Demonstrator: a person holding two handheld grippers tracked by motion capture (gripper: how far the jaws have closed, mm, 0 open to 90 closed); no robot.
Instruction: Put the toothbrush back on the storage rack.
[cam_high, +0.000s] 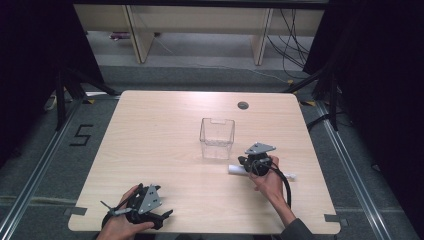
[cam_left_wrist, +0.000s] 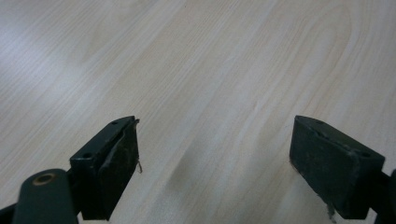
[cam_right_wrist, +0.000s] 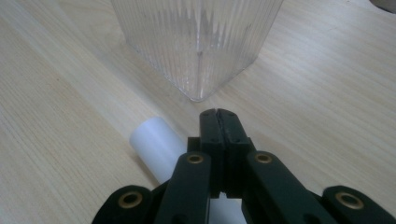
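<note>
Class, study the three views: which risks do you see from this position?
1. The right gripper sits shut just above the white tube, apparently not gripping it; the tube could roll away if nudged.
2. The clear ribbed container stands close ahead, so a forward push might knock it.

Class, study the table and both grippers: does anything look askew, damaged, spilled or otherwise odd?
Only slightly: the left gripper's black jaw pads look frayed at their edges. The white cylindrical tube lies flat beside the upright clear ribbed plastic container. Nothing is spilled.
</note>
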